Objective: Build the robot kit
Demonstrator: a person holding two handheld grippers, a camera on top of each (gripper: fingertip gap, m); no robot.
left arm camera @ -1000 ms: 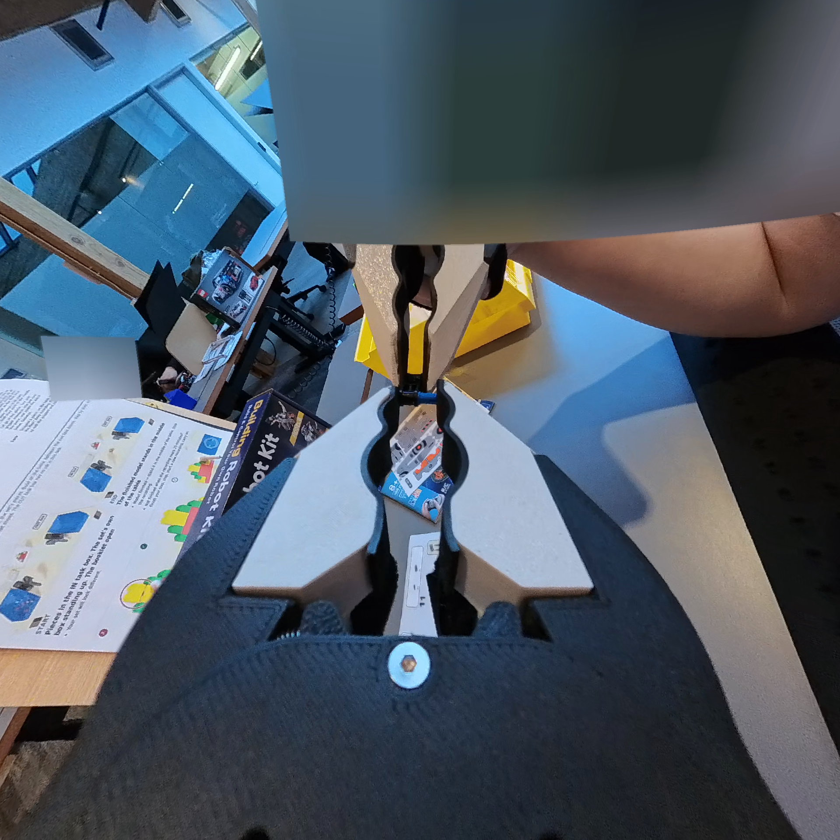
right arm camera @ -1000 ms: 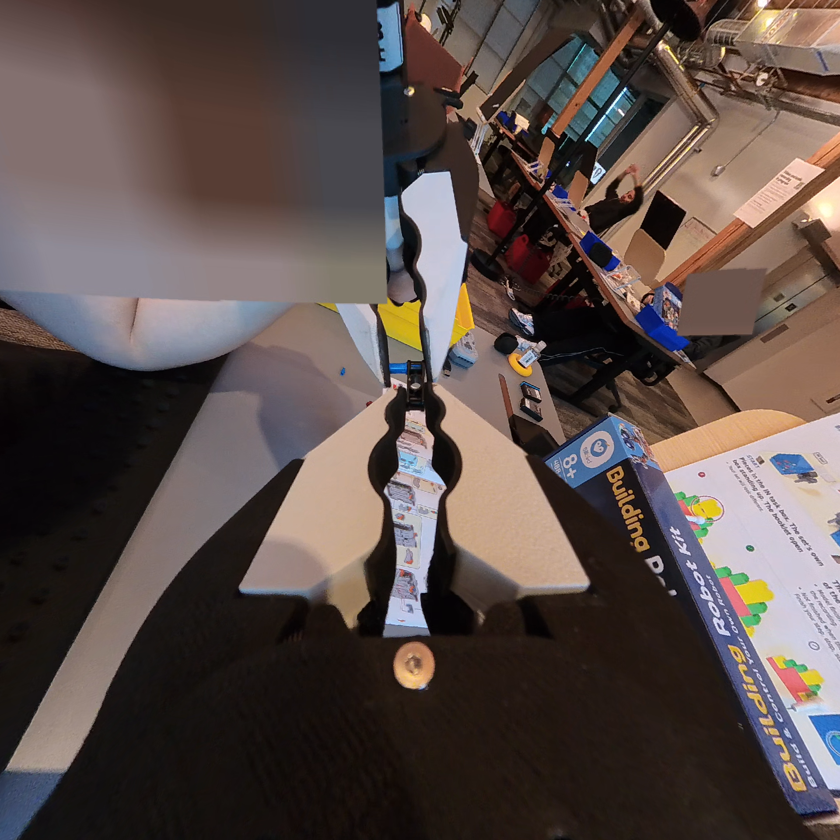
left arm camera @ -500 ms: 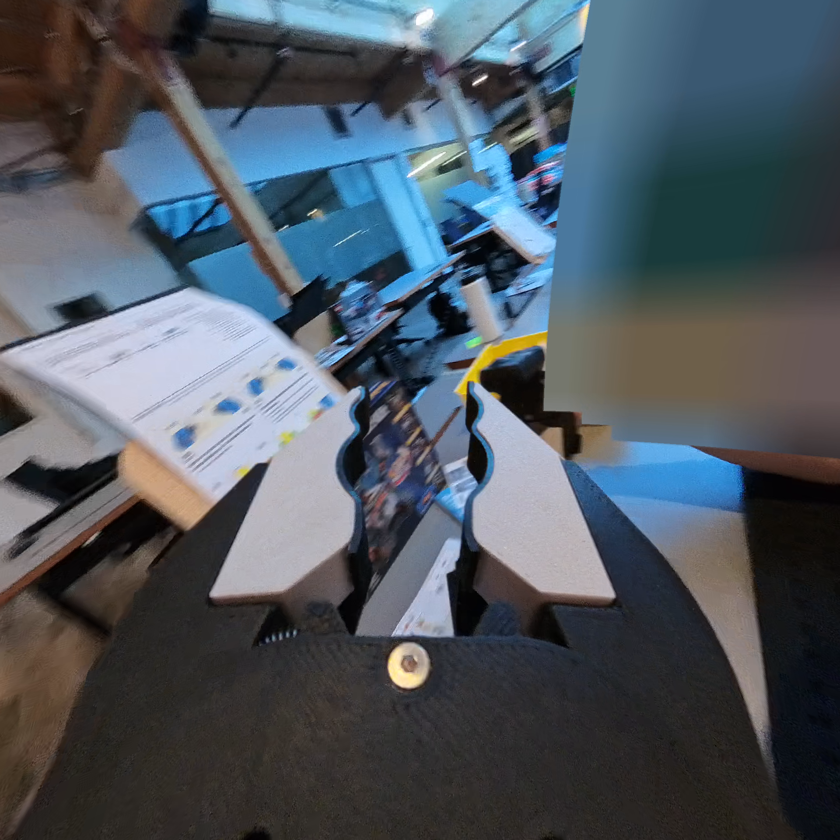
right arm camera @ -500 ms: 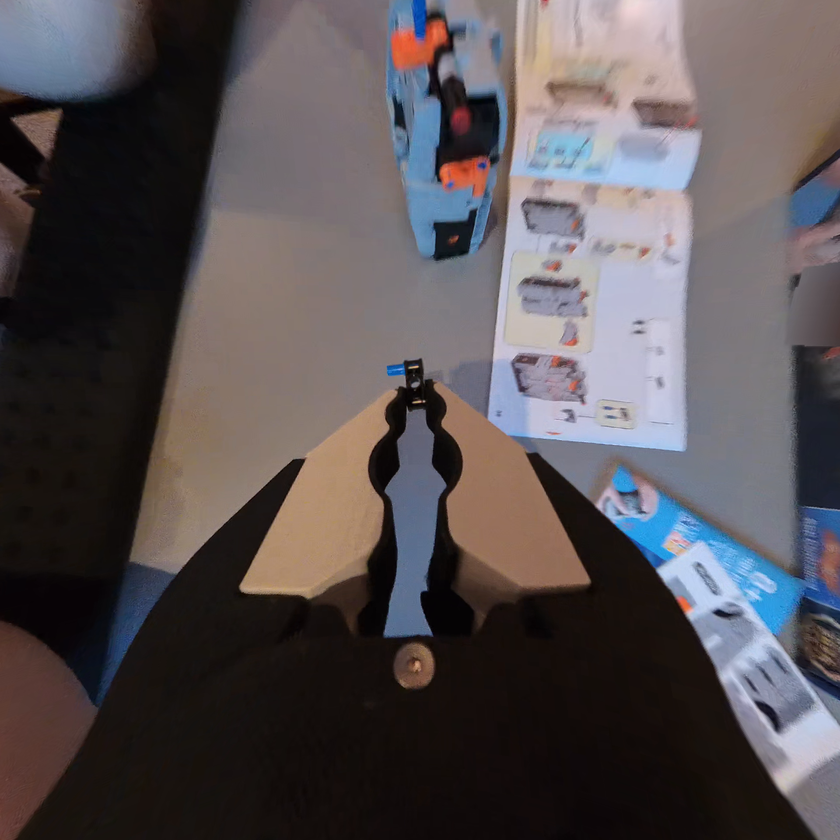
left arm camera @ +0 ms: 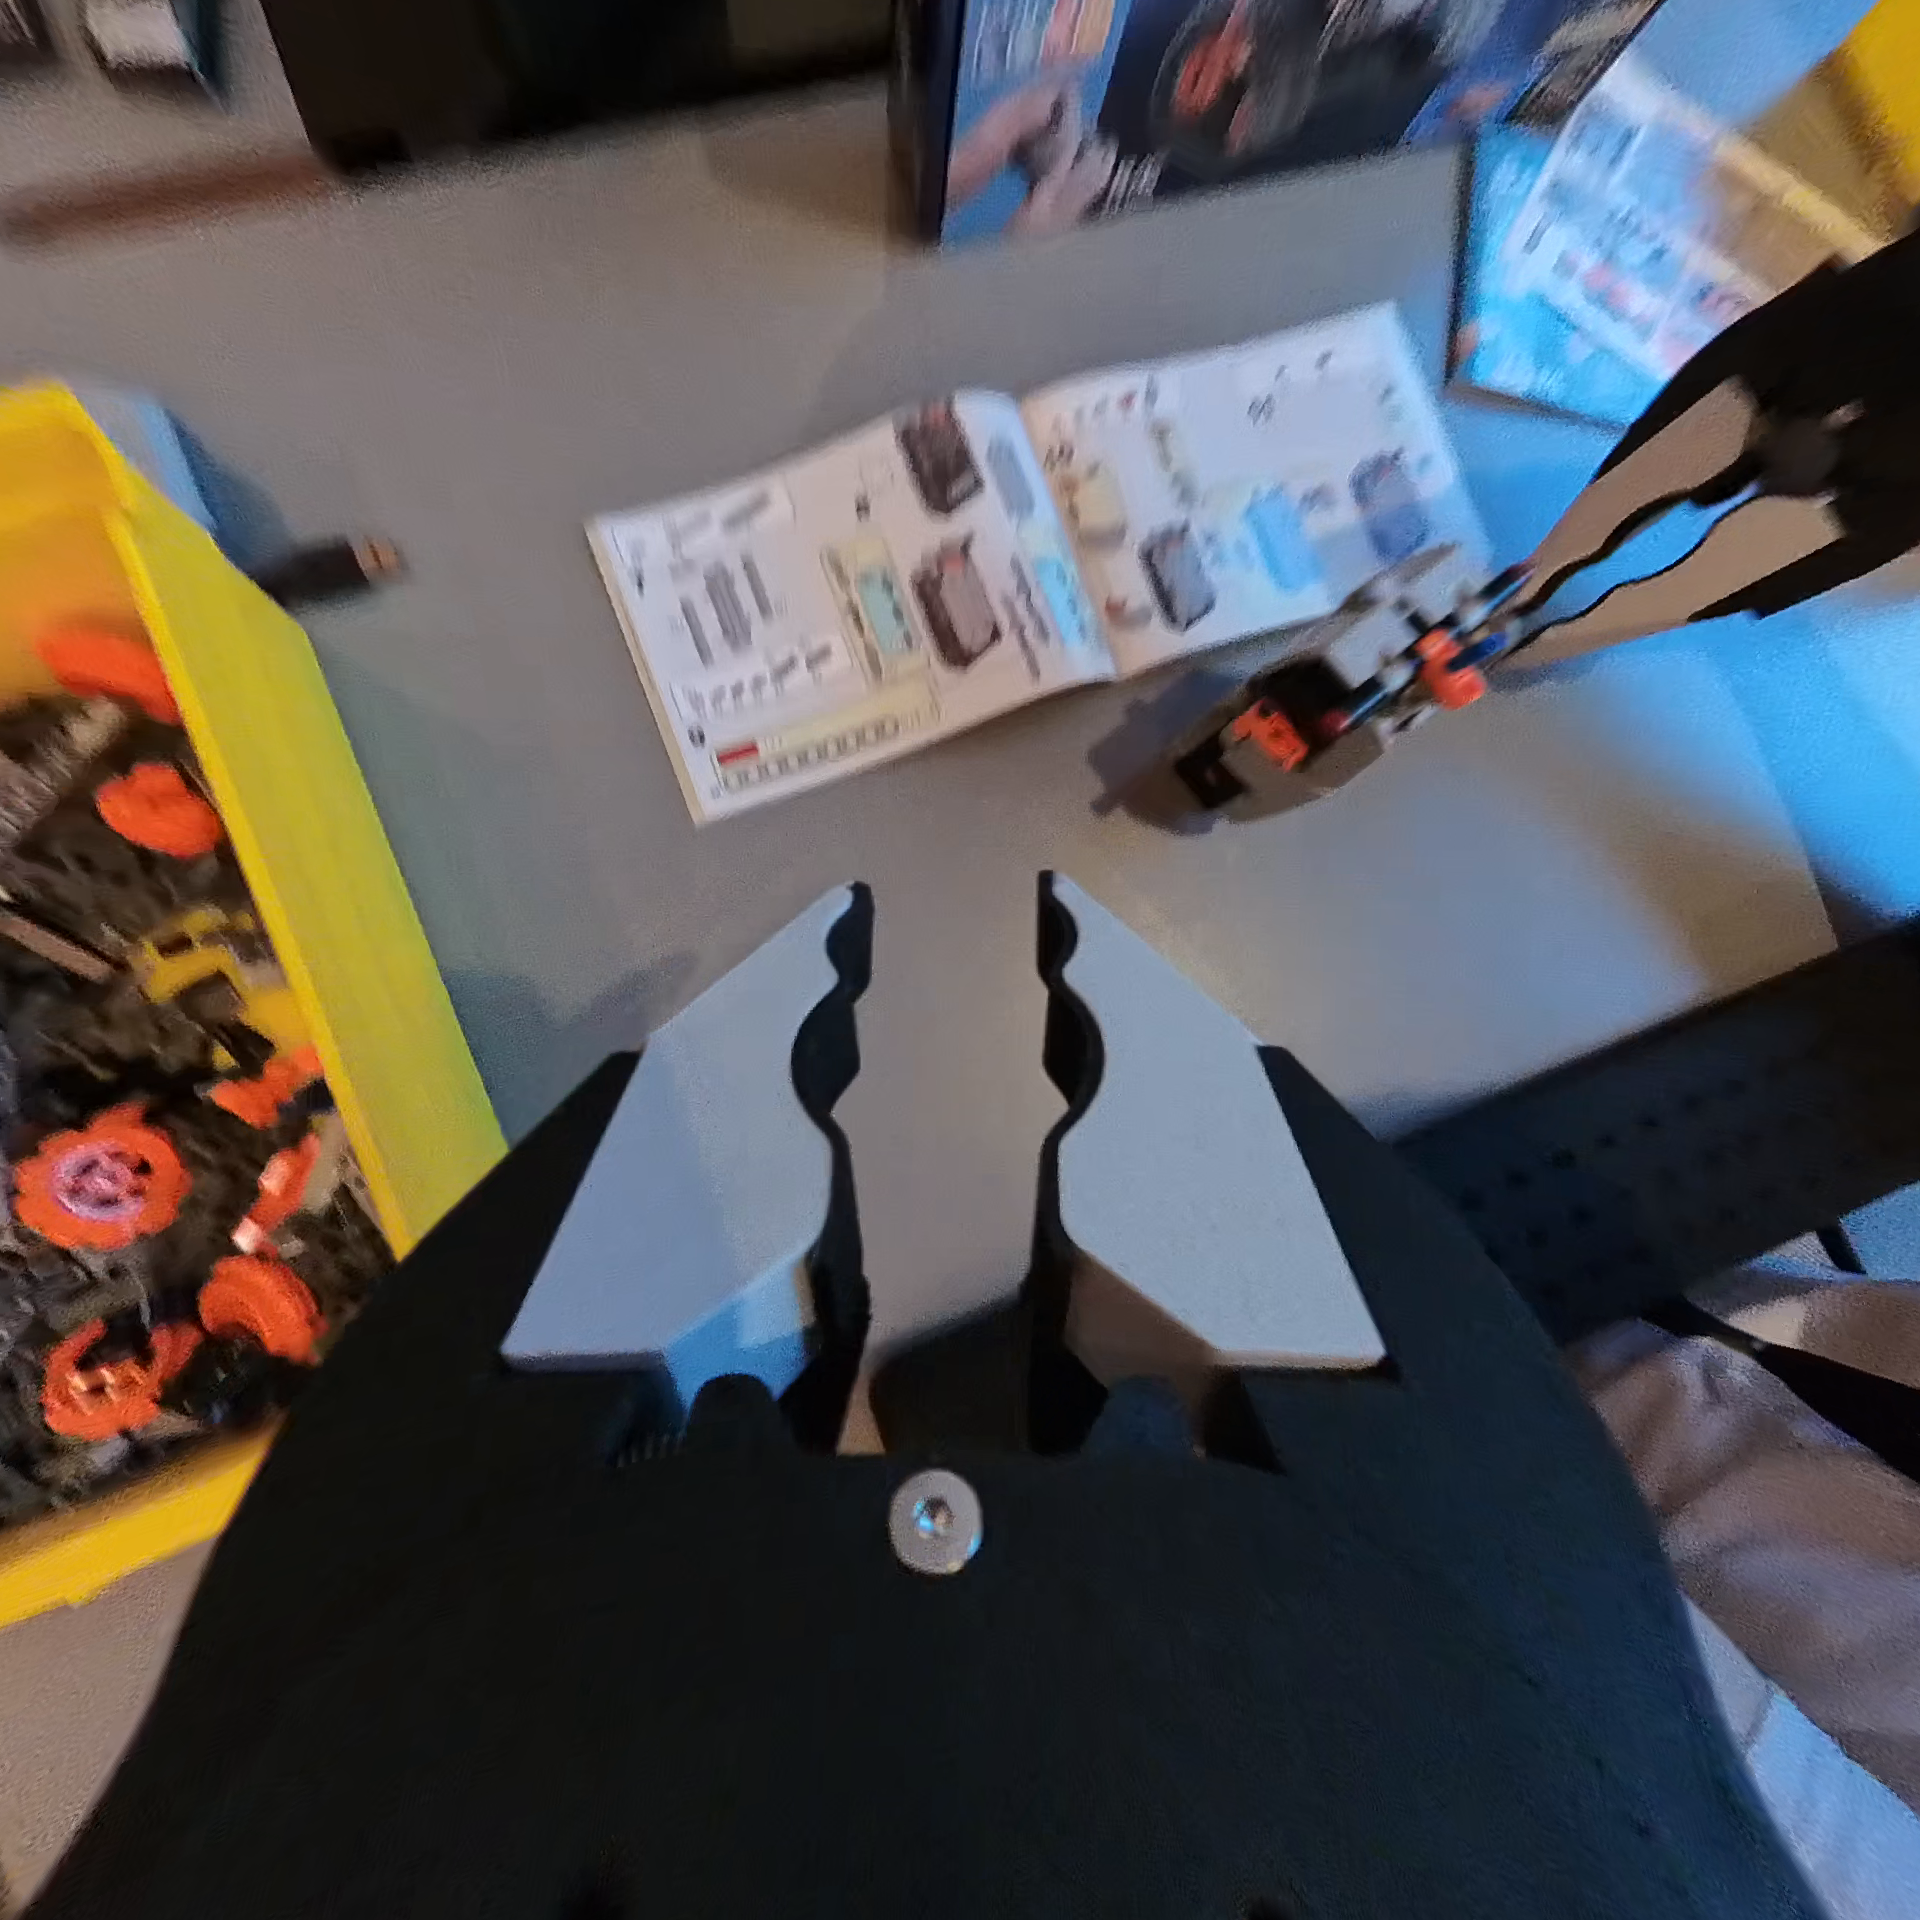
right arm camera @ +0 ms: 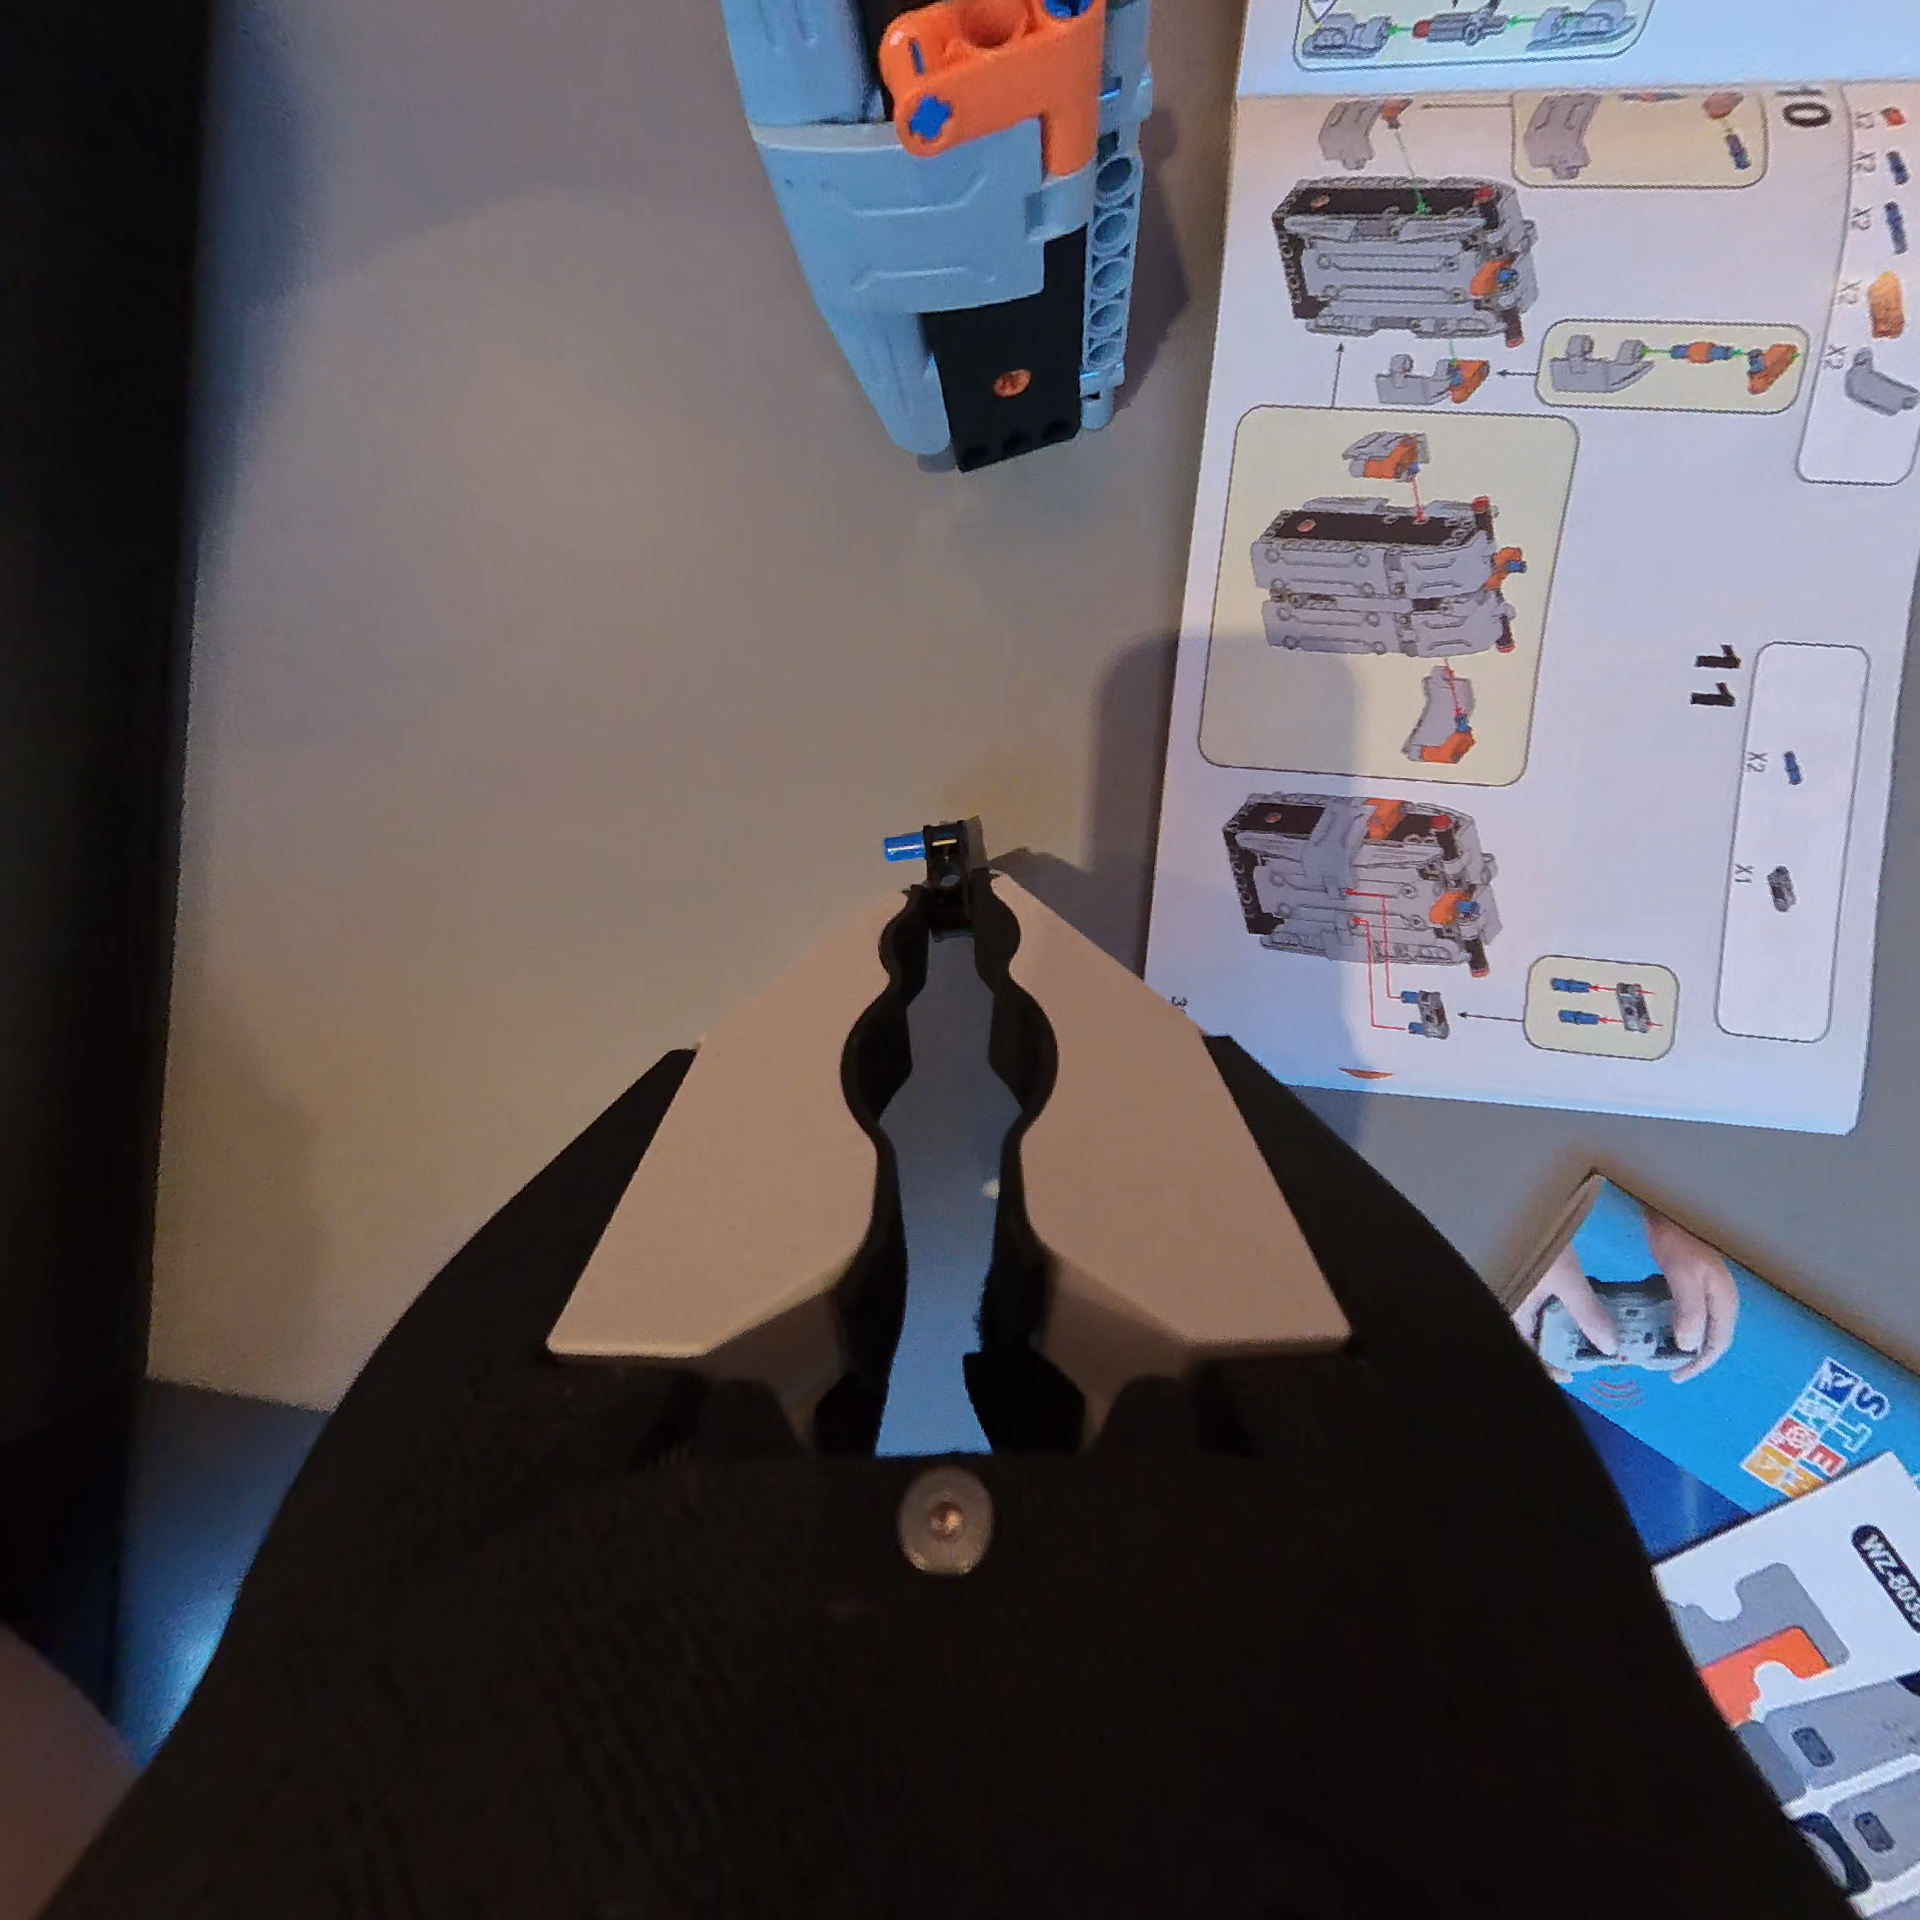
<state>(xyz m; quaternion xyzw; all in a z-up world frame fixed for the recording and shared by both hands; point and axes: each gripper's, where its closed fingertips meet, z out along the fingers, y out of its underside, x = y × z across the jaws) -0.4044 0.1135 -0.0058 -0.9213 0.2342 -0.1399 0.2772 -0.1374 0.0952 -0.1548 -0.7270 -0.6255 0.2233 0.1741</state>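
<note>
In the left wrist view, the left gripper (left arm camera: 948,904) hung over the grey worktop (left arm camera: 582,343) with its jaws wide apart and nothing between them. A yellow bin (left arm camera: 301,831) of black and orange building parts stood just to its left. Ahead lay an open instruction booklet (left arm camera: 997,582), and beside that a grey and black model (left arm camera: 1309,717) with orange pieces. The right gripper (left arm camera: 1512,613) reached in from the right, its tips near the model. The view was blurred.

In the right wrist view, the right gripper (right arm camera: 948,883) was closed narrowly on a small black connector with a blue pin (right arm camera: 930,852), held at its very tips above the worktop (right arm camera: 520,623). The model (right arm camera: 966,229) lay ahead, apart from the connector. The booklet (right arm camera: 1507,623) lay to the right, and a blue printed box (right arm camera: 1714,1382) lower right.
</note>
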